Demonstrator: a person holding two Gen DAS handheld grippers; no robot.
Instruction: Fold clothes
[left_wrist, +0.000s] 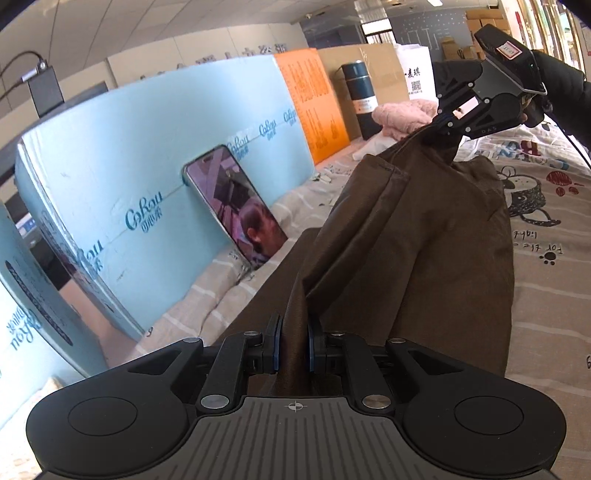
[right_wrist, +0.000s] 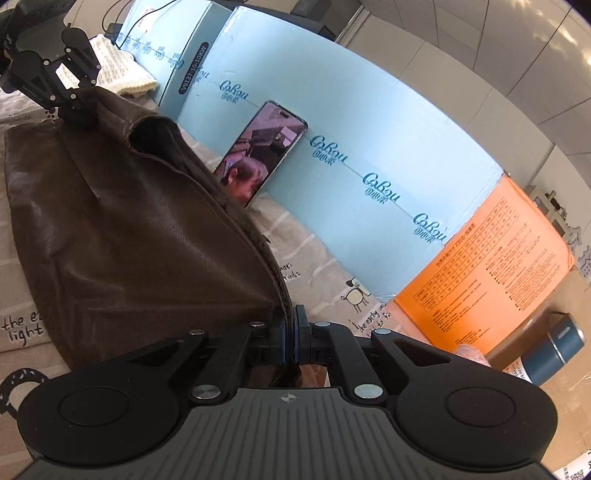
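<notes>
A dark brown garment (left_wrist: 413, 236) hangs stretched between my two grippers above the bed. My left gripper (left_wrist: 294, 349) is shut on one end of its upper edge; fabric runs up between the blue pads. My right gripper (left_wrist: 441, 129) is shut on the other end, at the upper right of the left wrist view. In the right wrist view the brown garment (right_wrist: 140, 236) fills the left half, my right gripper (right_wrist: 291, 341) is shut on its edge, and my left gripper (right_wrist: 79, 110) pinches the far corner at the upper left. The garment's lower part drapes onto the sheet.
A printed bed sheet (left_wrist: 546, 229) covers the surface. Light blue boxes (left_wrist: 147, 166) and an orange box (left_wrist: 314, 103) wall the far side. A phone (left_wrist: 236, 206) leans on the blue box. A pink garment (left_wrist: 402, 116), a dark cylinder (left_wrist: 360, 96) and a cream knit (right_wrist: 122, 70) lie nearby.
</notes>
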